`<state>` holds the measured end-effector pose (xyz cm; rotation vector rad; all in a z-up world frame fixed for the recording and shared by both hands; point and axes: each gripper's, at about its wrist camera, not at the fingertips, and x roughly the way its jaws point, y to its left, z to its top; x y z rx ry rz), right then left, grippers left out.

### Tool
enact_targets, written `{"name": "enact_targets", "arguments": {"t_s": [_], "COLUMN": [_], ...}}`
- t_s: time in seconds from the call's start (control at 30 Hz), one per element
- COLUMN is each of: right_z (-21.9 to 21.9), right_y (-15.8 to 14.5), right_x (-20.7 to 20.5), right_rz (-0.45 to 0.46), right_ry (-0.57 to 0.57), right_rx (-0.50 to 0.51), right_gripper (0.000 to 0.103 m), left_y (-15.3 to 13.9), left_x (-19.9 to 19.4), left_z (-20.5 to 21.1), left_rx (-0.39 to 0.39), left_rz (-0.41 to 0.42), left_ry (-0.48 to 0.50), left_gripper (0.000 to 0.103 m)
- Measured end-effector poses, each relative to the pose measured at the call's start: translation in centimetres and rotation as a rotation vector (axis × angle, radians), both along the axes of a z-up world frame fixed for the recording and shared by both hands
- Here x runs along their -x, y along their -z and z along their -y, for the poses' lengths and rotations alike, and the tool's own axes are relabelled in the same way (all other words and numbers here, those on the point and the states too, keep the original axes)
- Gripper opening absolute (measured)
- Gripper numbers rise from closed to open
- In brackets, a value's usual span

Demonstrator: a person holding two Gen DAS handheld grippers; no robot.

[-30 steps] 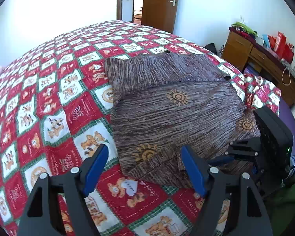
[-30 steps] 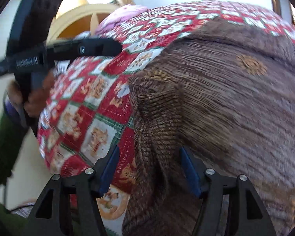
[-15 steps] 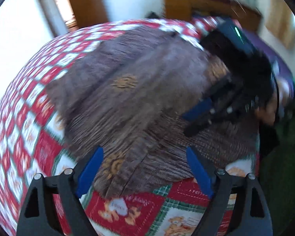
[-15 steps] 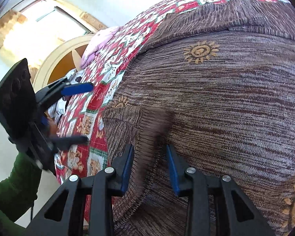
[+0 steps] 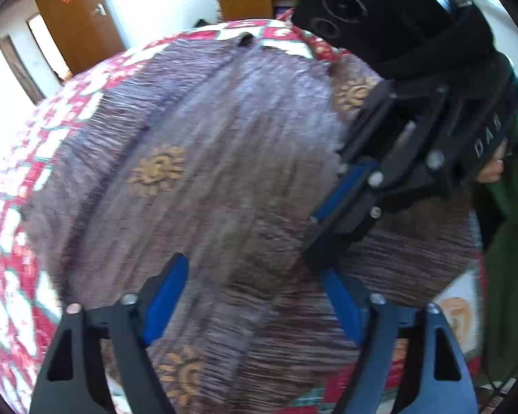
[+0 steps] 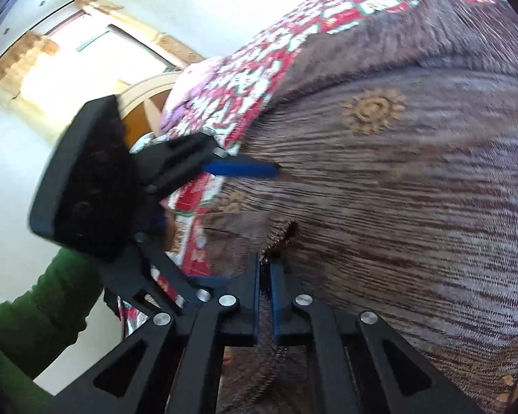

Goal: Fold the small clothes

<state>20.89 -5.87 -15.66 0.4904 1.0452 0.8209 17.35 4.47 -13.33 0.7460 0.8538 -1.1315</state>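
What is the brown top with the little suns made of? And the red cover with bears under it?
The brown top looks like a soft ribbed knit, maybe wool or acrylic: fine streaky lines run across it, and it bunches where the right gripper pinches it. The red cover looks like smooth printed cotton, flat and matte, though blur leaves that open.

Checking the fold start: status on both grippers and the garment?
Right gripper shut on a pinch of the brown sweater at its near edge. Left gripper open over it, jaws just been closing, nothing pinched. Nothing in the way.
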Motion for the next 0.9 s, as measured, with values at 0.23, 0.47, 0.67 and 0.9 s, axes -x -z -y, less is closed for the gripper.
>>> {"name": "enact_targets", "arguments": {"t_s": [0.23, 0.47, 0.67, 0.9], "right_z": [-1.5, -0.1, 10.2, 22.4], "right_y": [-2.3, -3.1, -6.8, -7.6], "right_x": [1.4, 1.0, 3.6, 12.0], "right_rz": [0.072, 0.092, 0.129, -0.014], "right_ry": [-0.14, -0.08, 0.179, 0.432], "right_rx": [-0.053, -0.062, -0.009, 0.149], "right_gripper": [0.005, 0.008, 0.025, 0.063], "left_y": [-0.9, -1.3, -2.0, -2.2], "left_x": [1.6, 2.9, 2.6, 4.8], "left_z": [-0.9, -1.1, -4.6, -7.7], "left_rx": [0.05, 0.074, 0.221, 0.443], "left_rz": [-0.042, 0.009, -0.034, -0.052], "left_ry": [0.045, -0.019, -0.309, -0.537], "left_gripper": [0.053, 0.013, 0.013, 0.013]}}
